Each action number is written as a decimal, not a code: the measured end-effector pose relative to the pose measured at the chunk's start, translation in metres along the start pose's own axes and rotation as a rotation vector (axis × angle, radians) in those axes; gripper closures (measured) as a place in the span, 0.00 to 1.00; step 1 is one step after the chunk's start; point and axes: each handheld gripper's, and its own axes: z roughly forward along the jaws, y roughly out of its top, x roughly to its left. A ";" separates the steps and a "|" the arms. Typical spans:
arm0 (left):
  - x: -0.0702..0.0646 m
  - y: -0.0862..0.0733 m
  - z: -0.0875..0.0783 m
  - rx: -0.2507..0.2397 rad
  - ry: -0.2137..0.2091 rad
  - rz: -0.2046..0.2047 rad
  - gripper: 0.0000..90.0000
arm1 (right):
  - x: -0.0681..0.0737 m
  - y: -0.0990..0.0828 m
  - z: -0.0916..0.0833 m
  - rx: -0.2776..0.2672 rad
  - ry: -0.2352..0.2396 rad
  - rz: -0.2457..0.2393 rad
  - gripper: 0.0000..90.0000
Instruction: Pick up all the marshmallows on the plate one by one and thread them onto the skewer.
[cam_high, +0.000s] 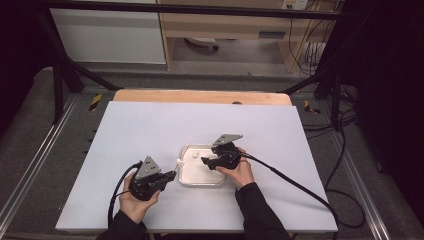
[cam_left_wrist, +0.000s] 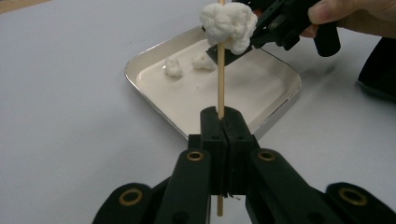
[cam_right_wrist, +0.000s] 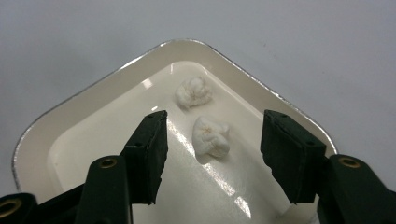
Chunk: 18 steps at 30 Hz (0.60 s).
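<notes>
1. Here, your left gripper (cam_left_wrist: 222, 122) has its jaws closed tight on a thin wooden skewer (cam_left_wrist: 220, 79), which rises upright from between them.
2. A white fluffy lump (cam_left_wrist: 229, 25) sits speared on the skewer, well above those jaws.
3. Your right gripper (cam_right_wrist: 212, 154) has its jaws about half open, clamping nothing.
4. A loose white piece (cam_right_wrist: 211, 135) lies in the tray (cam_right_wrist: 93, 98) between the right jaws, touching neither; a second piece (cam_right_wrist: 193, 92) lies just beyond it.
5. The tray rests on the white counter (cam_high: 150, 125), under the right jaws and ahead of the left ones.
</notes>
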 end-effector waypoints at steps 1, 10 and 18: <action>0.000 0.000 0.000 -0.001 0.000 -0.001 0.98 | 0.000 0.000 0.002 0.006 -0.001 -0.003 0.52; 0.000 0.000 0.001 0.006 -0.005 -0.001 0.98 | 0.000 -0.005 0.014 0.025 0.002 -0.045 0.77; -0.002 0.000 0.001 -0.007 -0.011 0.005 0.98 | 0.003 0.004 -0.008 -0.052 0.036 -0.015 0.84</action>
